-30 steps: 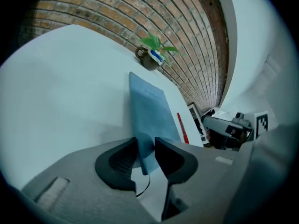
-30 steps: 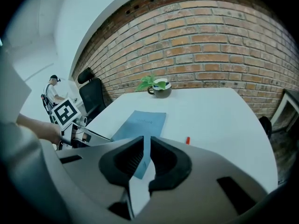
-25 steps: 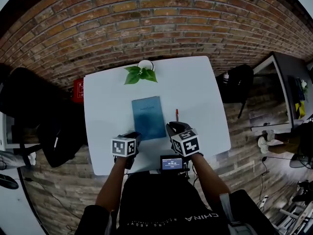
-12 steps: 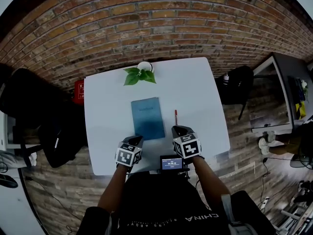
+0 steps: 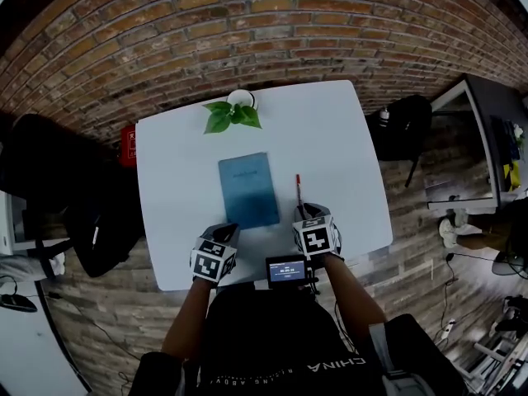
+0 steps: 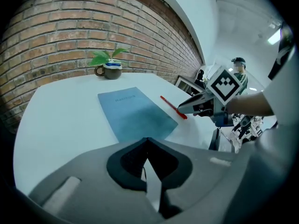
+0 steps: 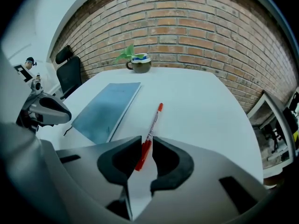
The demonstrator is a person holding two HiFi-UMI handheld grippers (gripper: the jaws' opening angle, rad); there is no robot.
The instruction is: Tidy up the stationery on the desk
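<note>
My right gripper (image 7: 145, 143) points down at the white desk (image 7: 205, 106) with its jaws parted. They have just been opening, and the red pen (image 7: 153, 124) lies on the desk in the gap between them. Its red end sits between the jaw tips, close against the left jaw, and the rest of the barrel runs straight ahead out of the jaws. I see no pad pressing on it. The blue notebook (image 7: 105, 108) lies flat ahead and to the left of these jaws, beside the pen but apart from it. Far ahead, at the desk's back edge by the brick wall (image 7: 196, 31), stands a mug (image 7: 140, 65) with a plant (image 7: 125, 54) in it.

My left gripper (image 6: 147, 143) has its jaws closed together — nothing sits between them. The notebook lies just ahead of them, the pen ahead and to the right.
</note>
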